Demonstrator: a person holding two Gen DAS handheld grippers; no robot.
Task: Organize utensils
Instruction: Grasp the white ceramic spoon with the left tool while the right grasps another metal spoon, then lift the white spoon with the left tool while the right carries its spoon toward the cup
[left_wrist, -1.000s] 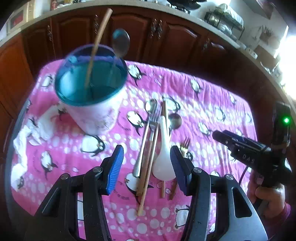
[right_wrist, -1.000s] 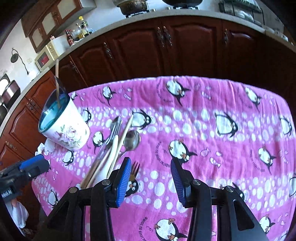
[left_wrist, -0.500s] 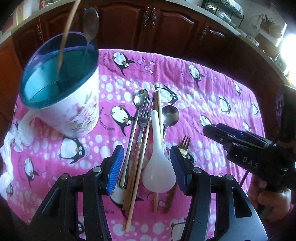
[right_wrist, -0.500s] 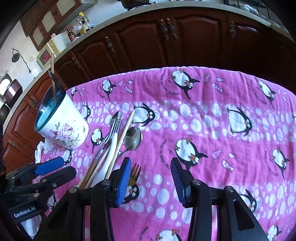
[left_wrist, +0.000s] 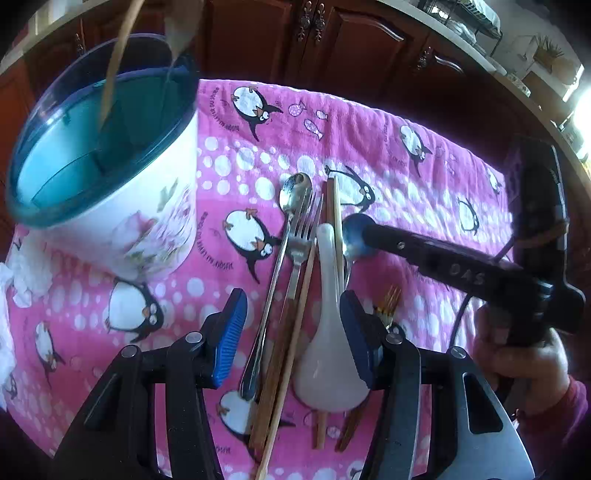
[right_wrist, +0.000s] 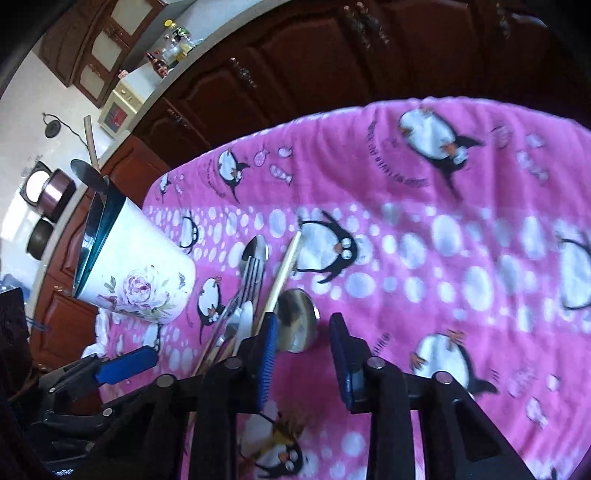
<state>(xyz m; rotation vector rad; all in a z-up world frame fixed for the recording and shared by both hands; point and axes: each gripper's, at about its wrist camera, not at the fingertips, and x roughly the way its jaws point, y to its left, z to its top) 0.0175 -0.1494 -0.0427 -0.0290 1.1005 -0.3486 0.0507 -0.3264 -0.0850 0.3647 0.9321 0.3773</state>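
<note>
Left wrist view: left gripper (left_wrist: 291, 332) jaws wide apart, nothing gripped, poised over utensil pile on pink penguin cloth (left_wrist: 406, 177). Between its fingers lie long steel spoon (left_wrist: 280, 258), fork (left_wrist: 301, 251), wooden chopsticks (left_wrist: 295, 332), white ceramic spoon (left_wrist: 328, 354). Floral holder (left_wrist: 122, 206) with teal rim stands upright at left, chopstick and spoon already inside. Right wrist view: right gripper (right_wrist: 301, 343) jaws just been closing, partly open, round steel spoon bowl (right_wrist: 297, 319) between them, pads not pressing it
</note>
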